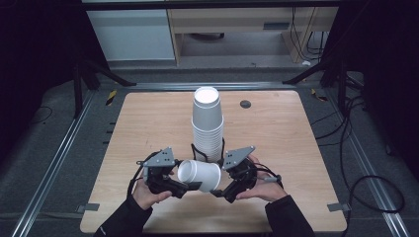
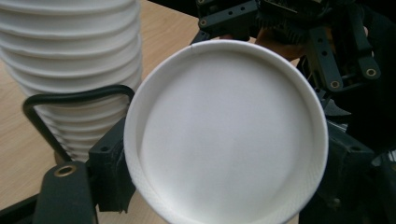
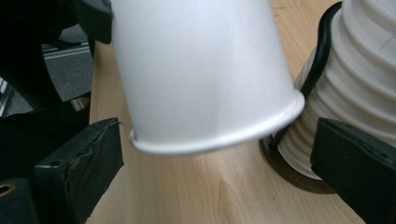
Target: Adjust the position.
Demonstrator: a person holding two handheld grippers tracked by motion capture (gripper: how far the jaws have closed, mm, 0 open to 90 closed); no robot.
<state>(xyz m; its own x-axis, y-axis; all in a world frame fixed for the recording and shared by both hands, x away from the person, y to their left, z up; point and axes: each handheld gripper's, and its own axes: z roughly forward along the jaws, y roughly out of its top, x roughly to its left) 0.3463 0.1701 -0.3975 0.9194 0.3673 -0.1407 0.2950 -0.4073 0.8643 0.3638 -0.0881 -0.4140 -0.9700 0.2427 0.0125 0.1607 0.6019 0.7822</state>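
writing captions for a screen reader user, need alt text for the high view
Two hand-held black tongs, left and right, meet at a single white paper cup lying sideways above a light wooden table. Behind it stands a tall stack of white paper cups in a black wire holder.

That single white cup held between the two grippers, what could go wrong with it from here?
The loose cup lies on its side, mouth toward the left gripper, which seems to grip only its thin rim, so it might buckle or slip.

The right gripper stands open around the cup's base, so nothing there would catch it.

The tall cup stack in its wire holder stands close behind; a stray swing could topple it.
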